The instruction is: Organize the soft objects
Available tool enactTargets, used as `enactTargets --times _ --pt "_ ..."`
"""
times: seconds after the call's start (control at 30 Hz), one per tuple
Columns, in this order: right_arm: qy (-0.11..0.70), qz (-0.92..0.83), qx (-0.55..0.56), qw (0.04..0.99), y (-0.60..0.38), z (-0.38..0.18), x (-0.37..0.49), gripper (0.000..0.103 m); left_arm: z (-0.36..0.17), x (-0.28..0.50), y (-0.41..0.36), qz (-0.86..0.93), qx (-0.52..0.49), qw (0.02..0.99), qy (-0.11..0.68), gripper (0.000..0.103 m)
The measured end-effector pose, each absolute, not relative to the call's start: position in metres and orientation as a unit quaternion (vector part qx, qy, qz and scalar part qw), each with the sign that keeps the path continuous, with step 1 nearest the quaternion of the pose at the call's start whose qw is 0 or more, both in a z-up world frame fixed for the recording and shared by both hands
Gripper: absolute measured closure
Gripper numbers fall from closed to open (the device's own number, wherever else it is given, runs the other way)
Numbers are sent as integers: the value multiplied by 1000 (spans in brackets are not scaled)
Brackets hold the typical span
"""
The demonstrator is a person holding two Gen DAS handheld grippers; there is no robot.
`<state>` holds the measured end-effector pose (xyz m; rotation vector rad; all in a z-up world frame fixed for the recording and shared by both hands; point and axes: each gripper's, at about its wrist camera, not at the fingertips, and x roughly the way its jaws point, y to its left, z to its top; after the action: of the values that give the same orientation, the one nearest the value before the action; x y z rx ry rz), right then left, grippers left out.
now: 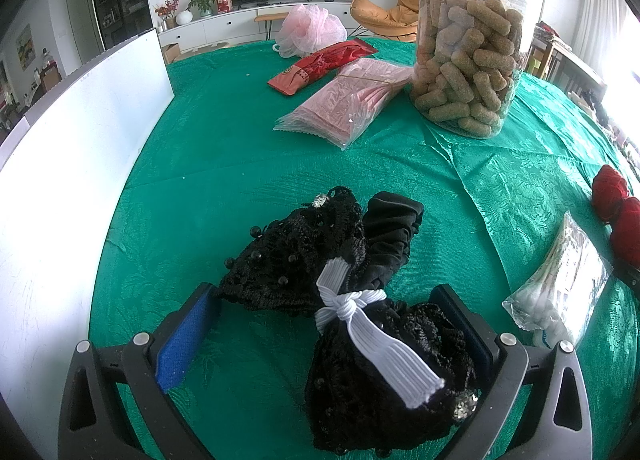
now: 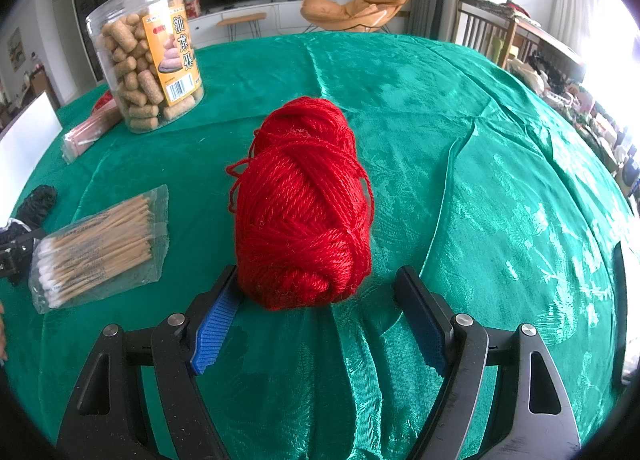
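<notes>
On the worktop covered by a shiny green patterned cloth, a bundle of black lacy, beaded fabric pieces tied at the middle with a white ribbed elastic band lies in front of the left gripper. Its jaws are spread wide; the near half of the bundle sits between them, pressing against the right-hand pad, while the left blue pad stands just beside the bundle's far half. The right gripper also has its jaws spread, with the near end of a red skein of yarn lying between the fingertips; the left blue pad touches or nearly touches the yarn, the right one stands apart from it. Left of the skein lies a clear plastic bag of wooden-stemmed cotton swabs, and farther back stands a tall clear plastic jar of brown cylindrical snacks with an orange label. In the left wrist view, beside that jar lie a clear packet of pink sheets, a red foil packet and, near the worktop's far edge, a pink mesh bath pouf. A white board stands along the left edge.
</notes>
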<state>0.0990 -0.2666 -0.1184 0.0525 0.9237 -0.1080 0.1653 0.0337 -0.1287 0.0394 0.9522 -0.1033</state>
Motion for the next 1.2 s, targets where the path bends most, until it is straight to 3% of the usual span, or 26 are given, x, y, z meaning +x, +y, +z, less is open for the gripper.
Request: enactTargets --times 0.23,0.43,0.47,0.53,0.6,0.63,0.9,1.2 --pt "440 -18 67 895 -277 -114 93 22 -125 170 34 -78 33 858 507 0" --pt "465 5 155 872 -301 -86 107 22 -113 168 30 -96 51 858 502 4" --pt "471 2 149 870 -299 -79 119 22 -114 169 28 -96 58 857 503 9" --pt "502 5 136 854 -292 -78 145 22 -116 170 24 -108 61 854 505 50" --pt "552 21 118 825 -284 -96 169 27 -112 168 24 -94 61 856 504 62" --pt "565 15 115 817 -282 -104 173 57 -108 164 26 -95 55 859 500 65" --pt "514 61 146 843 -245 -45 131 57 -38 106 70 -158 -94 873 451 65" --pt "439 272 111 849 -46 73 119 56 43 67 196 -55 -93 914 391 64"
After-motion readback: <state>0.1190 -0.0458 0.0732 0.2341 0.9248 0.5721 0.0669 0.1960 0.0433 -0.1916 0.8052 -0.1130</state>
